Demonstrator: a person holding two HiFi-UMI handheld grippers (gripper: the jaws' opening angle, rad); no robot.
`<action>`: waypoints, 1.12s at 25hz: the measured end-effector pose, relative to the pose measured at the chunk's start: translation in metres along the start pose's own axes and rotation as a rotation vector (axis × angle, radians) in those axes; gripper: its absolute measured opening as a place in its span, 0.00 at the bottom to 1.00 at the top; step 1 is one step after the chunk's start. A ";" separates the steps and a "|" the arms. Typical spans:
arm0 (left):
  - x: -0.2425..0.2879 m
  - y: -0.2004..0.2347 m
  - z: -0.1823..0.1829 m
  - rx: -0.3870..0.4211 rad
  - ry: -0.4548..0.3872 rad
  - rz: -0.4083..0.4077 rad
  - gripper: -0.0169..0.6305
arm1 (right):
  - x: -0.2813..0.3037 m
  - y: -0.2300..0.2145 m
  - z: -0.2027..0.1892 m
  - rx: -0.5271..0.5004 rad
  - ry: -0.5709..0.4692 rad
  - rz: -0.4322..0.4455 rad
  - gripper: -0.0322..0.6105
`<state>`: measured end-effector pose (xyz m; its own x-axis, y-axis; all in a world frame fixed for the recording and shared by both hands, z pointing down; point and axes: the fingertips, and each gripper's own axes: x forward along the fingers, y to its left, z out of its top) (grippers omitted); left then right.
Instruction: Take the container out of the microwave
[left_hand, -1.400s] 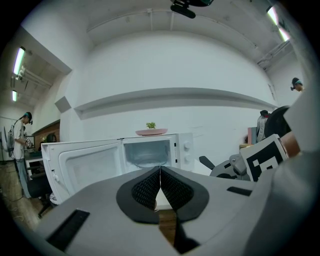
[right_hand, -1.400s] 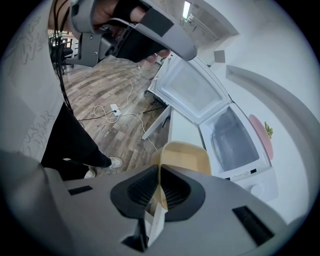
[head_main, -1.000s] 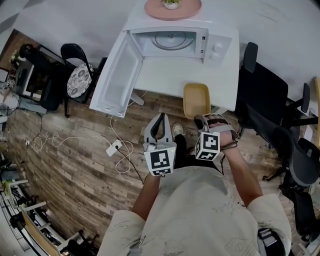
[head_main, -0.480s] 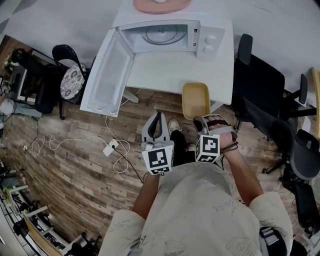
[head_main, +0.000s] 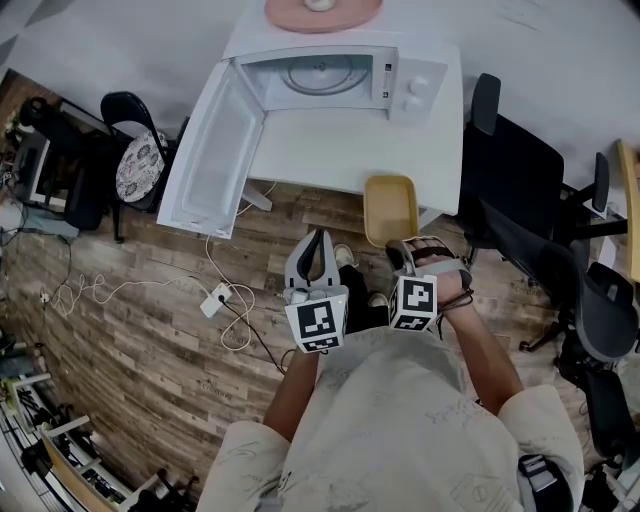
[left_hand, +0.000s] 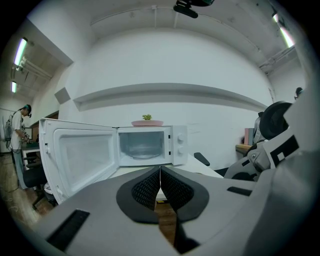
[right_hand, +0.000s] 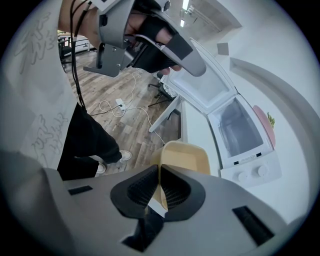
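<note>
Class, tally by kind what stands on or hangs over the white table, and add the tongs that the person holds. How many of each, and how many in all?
Microwave: 1
Pink plate: 1
Yellow container: 1
Tongs (left tongs, right tongs): 2
Total: 5
</note>
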<state>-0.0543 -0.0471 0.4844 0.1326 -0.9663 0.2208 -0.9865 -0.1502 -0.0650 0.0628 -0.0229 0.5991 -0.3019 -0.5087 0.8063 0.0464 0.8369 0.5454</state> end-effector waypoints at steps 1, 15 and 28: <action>0.001 0.000 0.000 0.000 0.001 -0.001 0.04 | 0.000 -0.001 0.000 -0.001 0.000 -0.002 0.10; 0.006 -0.002 0.008 0.010 -0.014 0.004 0.04 | -0.007 -0.022 0.000 0.028 -0.034 -0.046 0.10; 0.005 0.004 0.010 -0.007 -0.019 0.010 0.04 | -0.024 -0.049 0.019 0.183 -0.153 -0.106 0.10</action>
<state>-0.0568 -0.0546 0.4755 0.1245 -0.9716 0.2013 -0.9884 -0.1391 -0.0601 0.0495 -0.0476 0.5487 -0.4368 -0.5707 0.6954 -0.1621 0.8103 0.5632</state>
